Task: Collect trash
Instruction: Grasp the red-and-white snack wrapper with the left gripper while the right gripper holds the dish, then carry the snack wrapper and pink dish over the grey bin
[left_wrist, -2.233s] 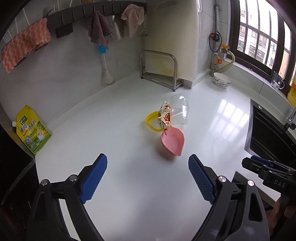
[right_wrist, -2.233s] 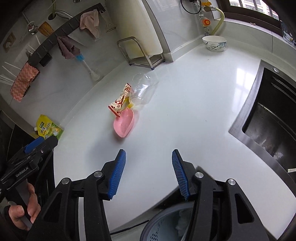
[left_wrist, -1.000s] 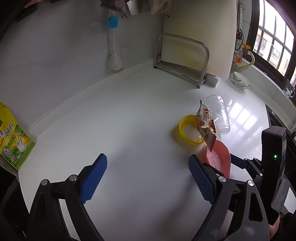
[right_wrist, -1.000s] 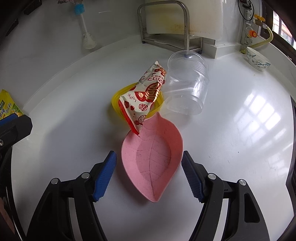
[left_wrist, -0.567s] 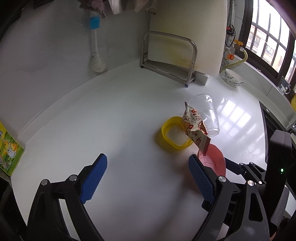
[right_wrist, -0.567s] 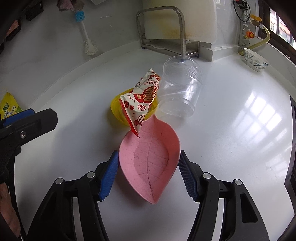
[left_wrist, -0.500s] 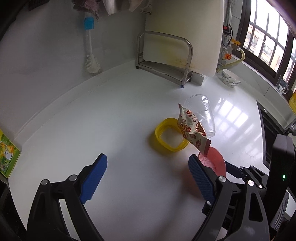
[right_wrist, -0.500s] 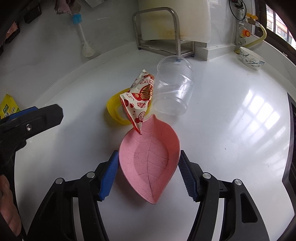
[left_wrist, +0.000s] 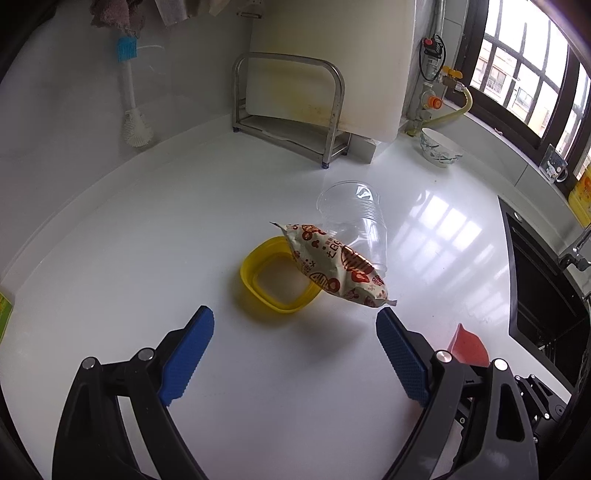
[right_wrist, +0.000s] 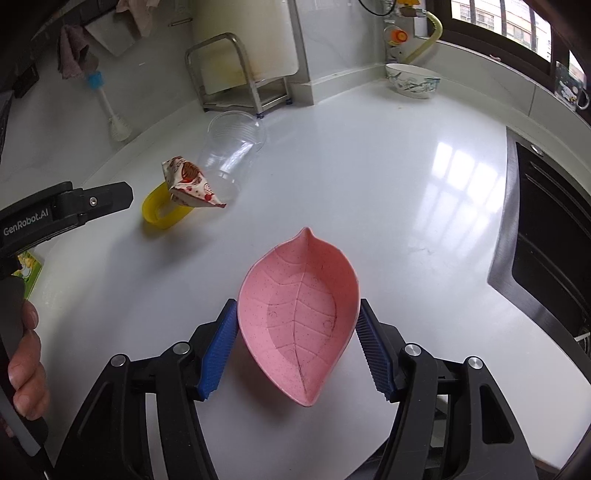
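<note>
My right gripper (right_wrist: 297, 345) is shut on a pink leaf-shaped dish (right_wrist: 299, 310) and holds it over the white counter, away from the other items. Its red tip (left_wrist: 467, 345) shows in the left wrist view. A red-and-white snack wrapper (left_wrist: 336, 266) leans on a yellow ring-shaped container (left_wrist: 273, 278) and a clear plastic cup (left_wrist: 356, 218) lying on its side. The wrapper (right_wrist: 192, 186), the yellow container (right_wrist: 162, 212) and the cup (right_wrist: 232, 147) also show at the left of the right wrist view. My left gripper (left_wrist: 295, 356) is open and empty, just short of the yellow container.
A steel rack (left_wrist: 291, 110) with a cutting board stands at the back wall. A bottle brush (left_wrist: 129, 99) leans on the wall. A patterned bowl (left_wrist: 439, 147) sits near the window. A dark sink (right_wrist: 550, 236) lies at the right edge.
My right gripper has closed on the pink dish and pulled it away from the wrapper. My left gripper has moved closer to the yellow container and wrapper.
</note>
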